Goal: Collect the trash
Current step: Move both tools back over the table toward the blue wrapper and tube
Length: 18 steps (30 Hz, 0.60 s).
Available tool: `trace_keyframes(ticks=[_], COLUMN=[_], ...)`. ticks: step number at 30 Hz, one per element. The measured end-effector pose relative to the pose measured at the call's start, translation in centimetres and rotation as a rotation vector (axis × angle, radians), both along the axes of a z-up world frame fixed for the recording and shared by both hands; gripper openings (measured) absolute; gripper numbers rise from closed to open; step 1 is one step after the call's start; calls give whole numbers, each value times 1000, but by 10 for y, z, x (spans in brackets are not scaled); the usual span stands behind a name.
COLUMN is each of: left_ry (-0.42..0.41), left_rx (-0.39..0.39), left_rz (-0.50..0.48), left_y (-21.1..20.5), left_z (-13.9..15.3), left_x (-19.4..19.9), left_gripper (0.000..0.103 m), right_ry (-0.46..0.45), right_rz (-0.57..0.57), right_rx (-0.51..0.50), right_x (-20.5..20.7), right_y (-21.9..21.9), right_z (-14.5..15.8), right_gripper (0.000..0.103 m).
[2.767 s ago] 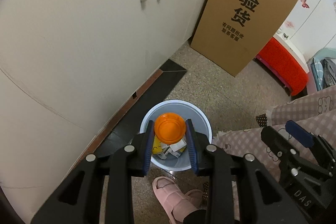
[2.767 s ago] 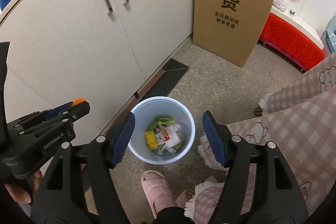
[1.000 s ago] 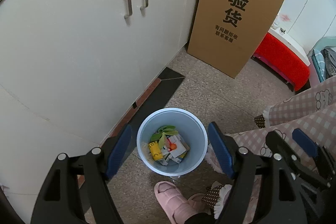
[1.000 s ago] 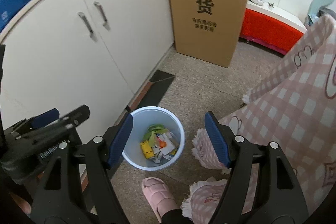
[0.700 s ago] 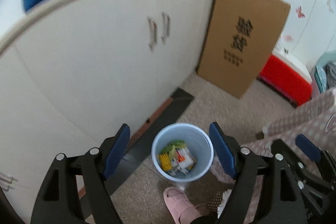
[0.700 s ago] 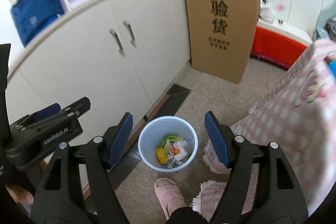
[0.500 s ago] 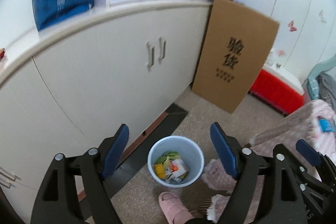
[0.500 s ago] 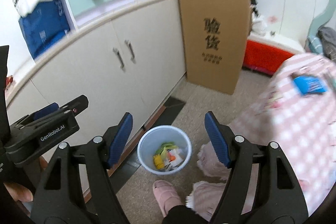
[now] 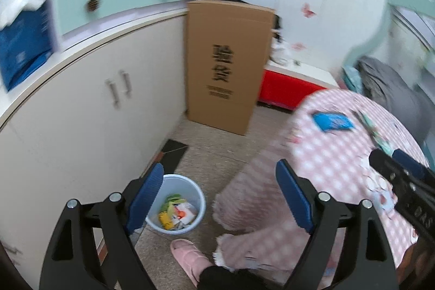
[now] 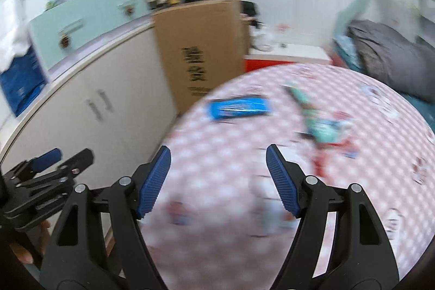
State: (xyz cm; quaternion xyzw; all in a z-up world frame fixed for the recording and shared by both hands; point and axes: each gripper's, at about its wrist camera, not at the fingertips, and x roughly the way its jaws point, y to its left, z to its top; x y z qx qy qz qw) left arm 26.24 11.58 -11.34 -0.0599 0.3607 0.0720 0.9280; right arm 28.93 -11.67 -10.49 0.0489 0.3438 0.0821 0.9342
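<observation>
Left claw [image 9: 218, 197], just been opening, and right claw [image 10: 217, 178] both gape empty, bin [image 9: 174, 205] below, blue wrapper [image 10: 239, 106] on the table

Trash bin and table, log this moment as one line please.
left tongs open, empty | right tongs open, empty | trash bin part-filled | blue wrapper on table

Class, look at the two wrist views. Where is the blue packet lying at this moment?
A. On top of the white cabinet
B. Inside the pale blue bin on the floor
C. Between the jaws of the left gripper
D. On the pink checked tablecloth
D. The blue packet lies flat on the pink checked tablecloth, well apart from the bin on the floor, and no gripper holds it.
</observation>
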Motion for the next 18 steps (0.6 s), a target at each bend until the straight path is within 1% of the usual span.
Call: trace_keyframes(ticks=[2,5,7,10,12,14,16,18], left_ry=[1,8,12,25,38,51,51,52], left_rx=[7,12,14,26,39,63,92,147], left_rz=[-41,-93,-121,-161,-193,-225,-255,-293], left_y=[-24,-53,-66,-84,-96,-105,-112,-122], left_z=[0,-1,-3,-5,-7,-10,-12,-15], left_x=[2,9,12,22,31,41,49,61], left_gripper=[83,83,83,84,84,84,84,84], right_ry=[34,84,126,146,155,169,181,182], right_rz=[-55,-102,-115,-101,-84,-58,-35,-19], right_rx=[-14,-32,-40,-33,-32,-36,-22,-40], right_x=[4,14,23,29,33,39,44,48], right_y=[-29,-59,-74,-83,-85,-84,-84,-83], right_z=[-8,-23,-34,-43,-48,-53,-56,-56], right_gripper=[72,72,72,71,63,60,51,23])
